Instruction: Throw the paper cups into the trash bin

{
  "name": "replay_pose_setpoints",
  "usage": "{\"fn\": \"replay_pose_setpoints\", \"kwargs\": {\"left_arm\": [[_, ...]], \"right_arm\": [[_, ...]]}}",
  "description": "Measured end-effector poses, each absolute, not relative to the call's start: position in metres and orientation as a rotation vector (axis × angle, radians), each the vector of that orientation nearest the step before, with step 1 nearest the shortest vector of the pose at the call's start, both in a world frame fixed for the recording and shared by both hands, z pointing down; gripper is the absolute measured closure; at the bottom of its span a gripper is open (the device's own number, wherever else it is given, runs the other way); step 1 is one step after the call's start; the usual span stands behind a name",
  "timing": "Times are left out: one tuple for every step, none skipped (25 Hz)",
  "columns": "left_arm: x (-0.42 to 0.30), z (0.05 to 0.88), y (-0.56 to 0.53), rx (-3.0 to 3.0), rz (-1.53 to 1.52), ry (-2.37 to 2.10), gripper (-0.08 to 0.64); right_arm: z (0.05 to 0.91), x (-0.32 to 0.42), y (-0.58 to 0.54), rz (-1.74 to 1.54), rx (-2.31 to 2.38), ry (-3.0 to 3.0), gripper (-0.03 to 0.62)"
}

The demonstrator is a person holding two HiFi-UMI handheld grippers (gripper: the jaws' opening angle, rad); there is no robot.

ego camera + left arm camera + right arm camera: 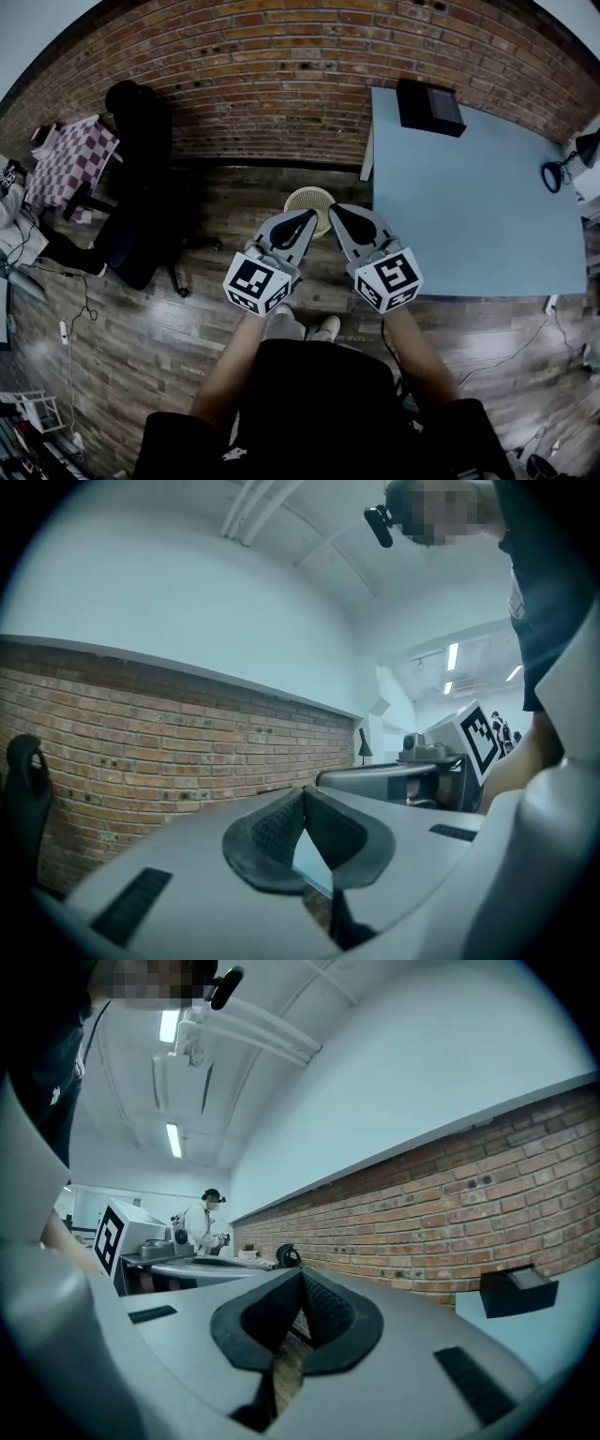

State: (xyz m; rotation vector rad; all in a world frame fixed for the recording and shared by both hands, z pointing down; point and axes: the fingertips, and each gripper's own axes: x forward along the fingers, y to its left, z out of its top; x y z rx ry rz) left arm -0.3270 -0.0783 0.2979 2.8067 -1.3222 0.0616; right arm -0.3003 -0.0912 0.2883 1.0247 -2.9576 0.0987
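A round cream trash bin (305, 196) stands on the wooden floor by the left edge of the blue table (469, 216). No paper cup shows in any view. My left gripper (310, 217) and right gripper (334, 211) are held side by side in front of the person, pointing level, with their tips over the near rim of the bin. In the left gripper view the left gripper (303, 793) has its pads closed together with nothing between them. The right gripper (301, 1277) looks the same in its own view, shut and empty.
A black box (428, 106) sits at the table's far corner and a desk lamp (561, 172) at its right edge. A black office chair (141, 187) and a checkered table (77, 157) stand at the left. The brick wall (281, 84) is behind. A person in white (201, 1223) stands far off.
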Motion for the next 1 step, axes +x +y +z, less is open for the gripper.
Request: {"fn": "replay_pose_setpoints", "kwargs": {"left_arm": [[-0.3269,0.2996,-0.0776,2.798,0.059,-1.324,0.551]], "right_arm": [[0.2889,-0.2999,-0.0902,0.101,1.023,-2.957,0.588]]}}
